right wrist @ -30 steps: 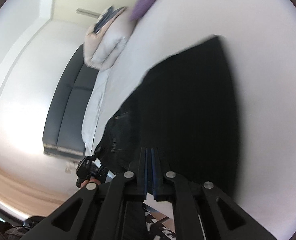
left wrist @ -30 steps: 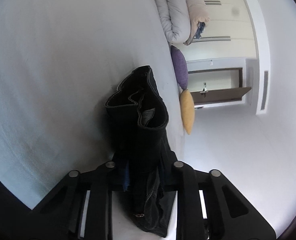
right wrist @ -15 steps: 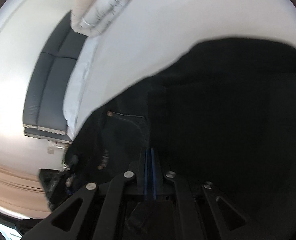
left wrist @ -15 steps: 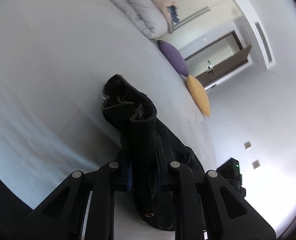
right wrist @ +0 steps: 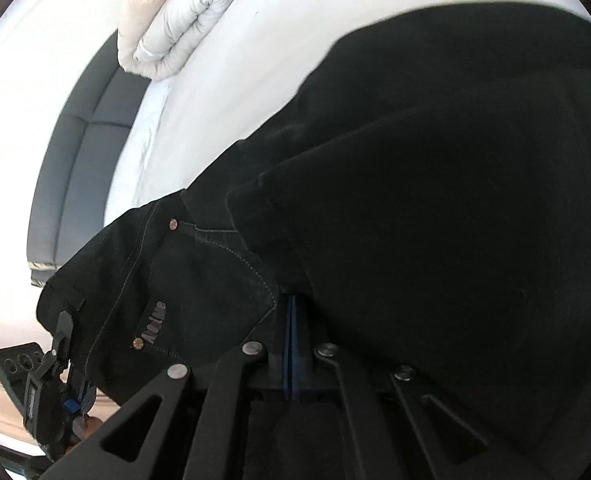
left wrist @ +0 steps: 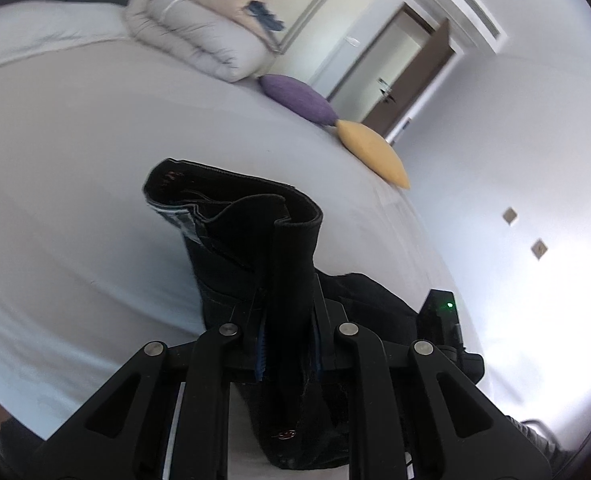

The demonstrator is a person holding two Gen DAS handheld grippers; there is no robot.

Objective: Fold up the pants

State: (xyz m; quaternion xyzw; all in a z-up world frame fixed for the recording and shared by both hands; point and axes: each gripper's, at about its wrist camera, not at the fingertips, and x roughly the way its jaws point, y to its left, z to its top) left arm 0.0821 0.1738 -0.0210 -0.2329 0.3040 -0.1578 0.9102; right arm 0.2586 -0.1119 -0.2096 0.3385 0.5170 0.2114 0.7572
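The black pants (left wrist: 255, 248) are held over a white bed (left wrist: 75, 152). My left gripper (left wrist: 287, 344) is shut on a bunched fold of the waistband, which stands up in front of the camera. In the right wrist view the pants (right wrist: 435, 200) fill most of the frame, with a rear pocket and rivets (right wrist: 199, 280) at lower left. My right gripper (right wrist: 291, 356) is shut, its blue pads together on the cloth edge. The left gripper (right wrist: 51, 384) shows at the lower left of that view.
A rolled beige and white duvet (left wrist: 199, 32) lies at the bed's head, with a purple cushion (left wrist: 299, 98) and a yellow cushion (left wrist: 371, 152) beside it. A dark headboard (right wrist: 79, 140) runs along the bed. A doorway (left wrist: 407, 64) stands beyond.
Both grippers have swung and lowered toward the bed with the pants. The cloth has come much closer to the right camera and now fills its view.
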